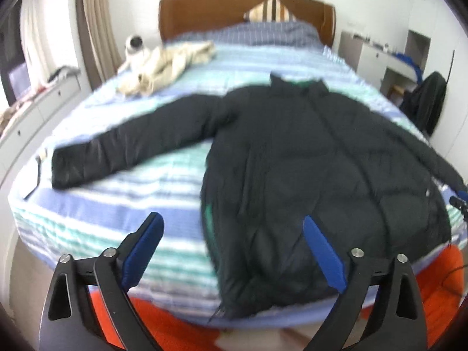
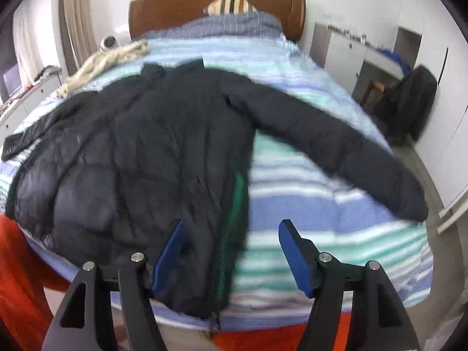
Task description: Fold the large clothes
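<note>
A black puffer jacket (image 1: 307, 152) (image 2: 140, 152) lies flat, front up, on the striped bed (image 1: 131, 193) (image 2: 307, 204), collar toward the headboard and both sleeves spread out. A strip of green lining (image 2: 238, 199) shows along its hem edge. My left gripper (image 1: 231, 219) hovers open over the bed's near edge; the jacket's left hem corner lies below its jaws. My right gripper (image 2: 231, 223) is open above the right hem corner, and its pads are not pressing on the cloth.
A crumpled cream garment (image 1: 166, 64) and a white round device (image 1: 135, 45) sit at the bed's far left. Behind are a wooden headboard (image 1: 204, 11) and striped pillow (image 1: 272, 8). White drawers (image 1: 38, 108) flank the left, a dark bag (image 2: 409, 102) the right. Orange fabric (image 1: 163, 321) lies below the near edge.
</note>
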Demonstrator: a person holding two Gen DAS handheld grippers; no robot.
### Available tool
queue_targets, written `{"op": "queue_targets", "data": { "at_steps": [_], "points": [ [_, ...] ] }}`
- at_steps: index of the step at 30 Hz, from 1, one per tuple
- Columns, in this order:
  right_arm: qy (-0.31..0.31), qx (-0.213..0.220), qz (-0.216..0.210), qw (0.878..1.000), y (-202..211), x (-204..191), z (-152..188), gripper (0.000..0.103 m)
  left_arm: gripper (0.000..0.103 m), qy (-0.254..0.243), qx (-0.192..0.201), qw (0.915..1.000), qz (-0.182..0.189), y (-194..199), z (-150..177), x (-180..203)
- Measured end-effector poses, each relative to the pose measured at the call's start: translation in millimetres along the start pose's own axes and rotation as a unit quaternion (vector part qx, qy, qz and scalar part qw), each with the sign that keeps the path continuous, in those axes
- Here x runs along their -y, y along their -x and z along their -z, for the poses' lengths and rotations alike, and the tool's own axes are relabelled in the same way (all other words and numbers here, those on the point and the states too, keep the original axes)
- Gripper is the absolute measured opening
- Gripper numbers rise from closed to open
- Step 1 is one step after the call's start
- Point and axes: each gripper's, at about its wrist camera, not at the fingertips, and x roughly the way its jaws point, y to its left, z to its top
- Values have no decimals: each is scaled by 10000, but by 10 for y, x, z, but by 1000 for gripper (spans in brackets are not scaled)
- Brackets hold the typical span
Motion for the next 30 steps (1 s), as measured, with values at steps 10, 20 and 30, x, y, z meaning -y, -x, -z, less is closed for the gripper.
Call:
{"op": "queue_targets", "data": {
  "at_steps": [10, 20, 30],
  "points": [
    [550, 482, -296, 9969, -245, -652, -352, 71, 99, -342, 112, 9991, 238, -702, -151, 690],
    [-118, 146, -503, 9986, -1137, -546, -4, 72, 103, -354, 37, 9993, 121, -1246, 303, 789],
    [-56, 34, -470, 9989, -1194, -546, 35, 72, 103, -311, -207, 9992, 137, -1313, 297, 800]
  ]
}}
